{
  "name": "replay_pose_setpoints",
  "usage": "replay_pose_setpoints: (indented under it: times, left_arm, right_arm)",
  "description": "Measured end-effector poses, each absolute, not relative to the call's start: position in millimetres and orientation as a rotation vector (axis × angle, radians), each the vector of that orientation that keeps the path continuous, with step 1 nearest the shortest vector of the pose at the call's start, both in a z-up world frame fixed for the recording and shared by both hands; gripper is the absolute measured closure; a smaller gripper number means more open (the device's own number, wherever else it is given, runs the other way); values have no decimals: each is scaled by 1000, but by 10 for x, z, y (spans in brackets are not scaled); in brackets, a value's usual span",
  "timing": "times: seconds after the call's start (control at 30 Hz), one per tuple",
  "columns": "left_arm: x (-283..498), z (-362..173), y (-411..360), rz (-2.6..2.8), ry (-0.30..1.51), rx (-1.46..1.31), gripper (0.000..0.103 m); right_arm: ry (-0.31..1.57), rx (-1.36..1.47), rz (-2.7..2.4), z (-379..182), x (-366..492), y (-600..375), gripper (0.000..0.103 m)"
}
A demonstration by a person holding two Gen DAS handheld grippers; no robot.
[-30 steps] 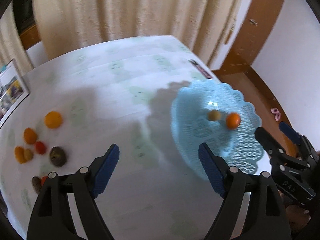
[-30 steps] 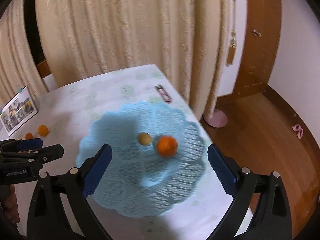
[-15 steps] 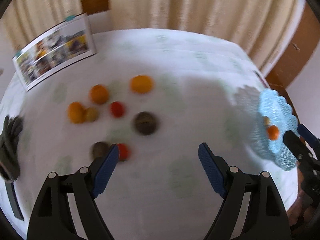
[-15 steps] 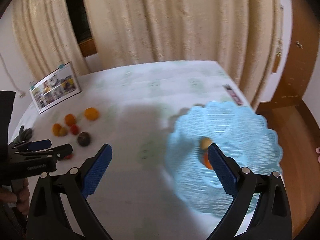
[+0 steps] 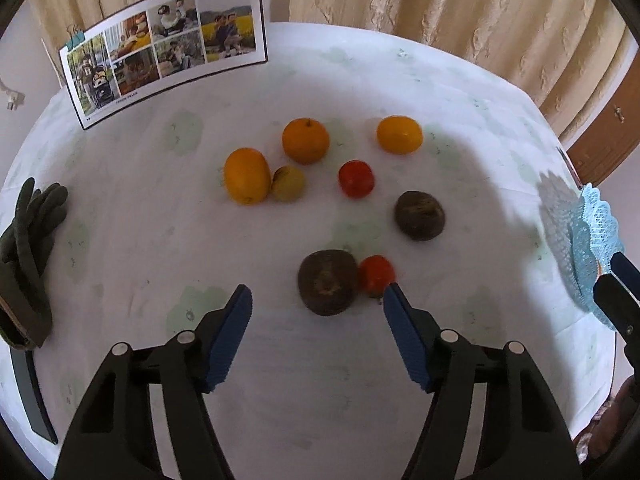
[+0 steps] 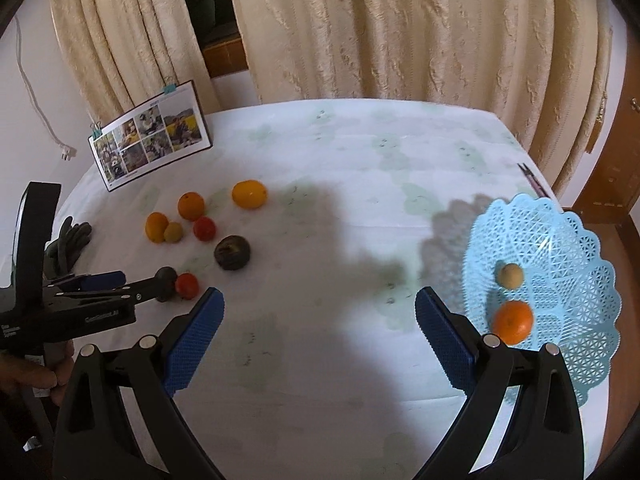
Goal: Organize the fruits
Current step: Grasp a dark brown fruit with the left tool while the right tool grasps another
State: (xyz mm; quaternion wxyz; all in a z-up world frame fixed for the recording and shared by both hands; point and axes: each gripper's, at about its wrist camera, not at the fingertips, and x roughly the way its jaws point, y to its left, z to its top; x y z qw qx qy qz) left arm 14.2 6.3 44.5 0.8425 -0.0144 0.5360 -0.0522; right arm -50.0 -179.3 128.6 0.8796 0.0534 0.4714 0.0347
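Several fruits lie loose on the white tablecloth [image 5: 320,360]. In the left wrist view my left gripper [image 5: 316,300] is open, just short of a dark brown fruit [image 5: 327,281] and a small red fruit [image 5: 375,275] touching it. Farther off lie another brown fruit [image 5: 419,215], a red fruit [image 5: 355,178], three orange fruits [image 5: 305,140] and a small yellow one [image 5: 287,183]. My right gripper [image 6: 318,308] is open and empty over the table. The light-blue lattice basket [image 6: 576,280] holds an orange fruit [image 6: 513,321] and a small tan fruit [image 6: 509,275].
A photo calendar [image 5: 164,44] stands at the table's far left. Dark gloves [image 5: 28,240] lie at the left edge. Curtains hang behind the table. The basket's rim [image 5: 592,240] shows at the right edge of the left wrist view.
My left gripper has swung from the basket to the fruit pile and come close to the near brown fruit. My right gripper has turned left, away from the basket.
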Motion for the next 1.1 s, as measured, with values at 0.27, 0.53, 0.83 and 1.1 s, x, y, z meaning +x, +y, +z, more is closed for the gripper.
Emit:
replay_pose_setpoints:
  times: [0.27,0.53,0.83,1.1]
  left_arm:
    - [294,286,72,-176,1156,-9,42]
    - [337,184,46,-287,1188,-31,64]
    - [295,299,202,-291,1177,-58,64]
    - [239,429,421,-246,1160,-66,64]
  right_arm:
    - [1014,103,65,1213,-493,-1621,5]
    - [1049,120,59,1103,-472,-1525,5]
    - [1078,159,107,967,-226,-1338,5]
    - [1098,149,168,776,225,-987,5]
